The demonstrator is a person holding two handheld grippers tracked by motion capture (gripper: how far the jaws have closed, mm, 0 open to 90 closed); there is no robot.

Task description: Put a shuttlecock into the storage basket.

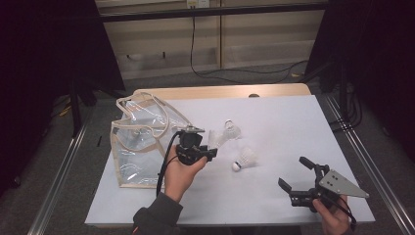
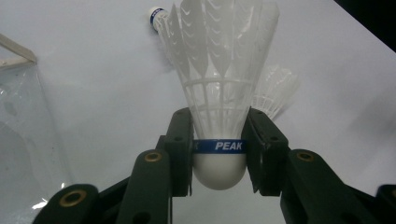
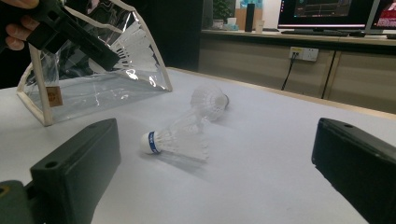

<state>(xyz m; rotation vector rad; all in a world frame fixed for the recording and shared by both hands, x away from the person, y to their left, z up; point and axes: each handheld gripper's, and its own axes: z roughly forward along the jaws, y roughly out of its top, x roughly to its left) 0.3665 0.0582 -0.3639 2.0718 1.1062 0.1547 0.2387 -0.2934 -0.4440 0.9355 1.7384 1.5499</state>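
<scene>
My left gripper (image 1: pixel 209 143) is shut on the cork base of a white feather shuttlecock (image 2: pixel 219 88) with a blue band, its feathers pointing away from the jaws. It hovers beside the open clear plastic bag (image 1: pixel 139 142) at the table's left. Two more shuttlecocks lie on the white table: one (image 1: pixel 246 159) on its side with its cork towards the front, and another (image 1: pixel 232 130) farther back. At the front right, my right gripper (image 1: pixel 294 173) is wide open with nothing between its jaws. In the right gripper view it (image 3: pixel 215 172) faces the lying shuttlecock (image 3: pixel 177 137).
The bag (image 3: pixel 93 88) has cream trim and handles and stands propped open. The white table (image 1: pixel 293 127) has bare room in the middle and on the right. Dark curtains, metal rails and a floor cable (image 1: pixel 210 73) surround the table.
</scene>
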